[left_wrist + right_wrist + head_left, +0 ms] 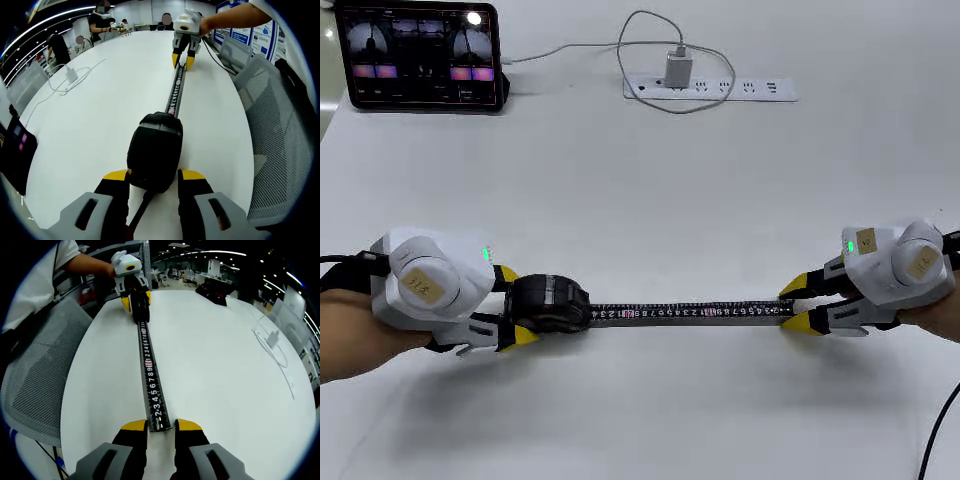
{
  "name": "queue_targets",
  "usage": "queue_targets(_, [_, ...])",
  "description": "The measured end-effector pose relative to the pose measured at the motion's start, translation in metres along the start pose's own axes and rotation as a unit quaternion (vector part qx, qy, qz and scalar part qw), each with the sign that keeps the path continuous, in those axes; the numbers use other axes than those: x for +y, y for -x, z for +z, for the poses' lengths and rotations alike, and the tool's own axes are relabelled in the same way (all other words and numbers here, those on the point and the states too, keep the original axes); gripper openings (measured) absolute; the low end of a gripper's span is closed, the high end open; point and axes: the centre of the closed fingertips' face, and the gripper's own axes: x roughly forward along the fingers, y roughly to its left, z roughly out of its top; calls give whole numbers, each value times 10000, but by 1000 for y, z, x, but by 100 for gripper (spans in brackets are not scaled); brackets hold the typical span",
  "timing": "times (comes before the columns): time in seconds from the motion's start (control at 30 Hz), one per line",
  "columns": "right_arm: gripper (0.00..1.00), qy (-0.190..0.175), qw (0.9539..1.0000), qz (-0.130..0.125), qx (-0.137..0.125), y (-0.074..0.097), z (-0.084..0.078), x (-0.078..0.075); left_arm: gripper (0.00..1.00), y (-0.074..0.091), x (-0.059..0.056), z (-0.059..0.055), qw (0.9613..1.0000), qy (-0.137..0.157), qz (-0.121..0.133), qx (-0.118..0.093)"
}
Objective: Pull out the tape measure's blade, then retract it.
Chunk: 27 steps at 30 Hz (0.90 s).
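**Left hand-held gripper**: jaws pressed on the case from both sides, low on the worktop, left of centre.

**Right hand-held gripper**: jaws pinching the blade at its free end, well apart from the case.

**Blade:** drawn out straight between the two grippers, flat on the worktop, numbers up.

**Step in hand, by judgement:** the pull-out is at or near its end and retraction comes next.

**Handling:**
- Hold the case square and firm.
- Lead the blade end back toward the case along the blade's own line, slowly. A freed blade could whip and knock the case askew.
- Keep the blade flat and untwisted.
- Let go only once the end meets the case mouth.

**View notes:**
- Right gripper view: gives the blade end between the jaw tips, with numbering legible and the lowest figures nearest. In the head view the yellow tips cover that end.
- Left gripper view: gives the grip across the case's rear, plus a mesh chair beside the worktop and people at its far end.
- Head view: adds the whole span at once, and the tablet and power strip beyond.
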Motion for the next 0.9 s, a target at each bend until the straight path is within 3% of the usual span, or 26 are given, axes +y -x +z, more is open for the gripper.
queue_targets(0.17, [24,-367,9990,-70,-260,8,10,-1,40,5,0,2,9999,117,-2,-78])
queue_targets(0.4, [36,-627,9973,-149,-354,11,15,5,49,12,1,3,9990,355,114,-227])
queue_targets(0.53, [41,-805,9955,-235,-440,13,20,10,55,19,-2,7,9966,692,118,-430])
queue_targets(0.9, [48,-1100,9909,-396,-663,17,32,23,59,36,-4,13,9926,961,380,-633])
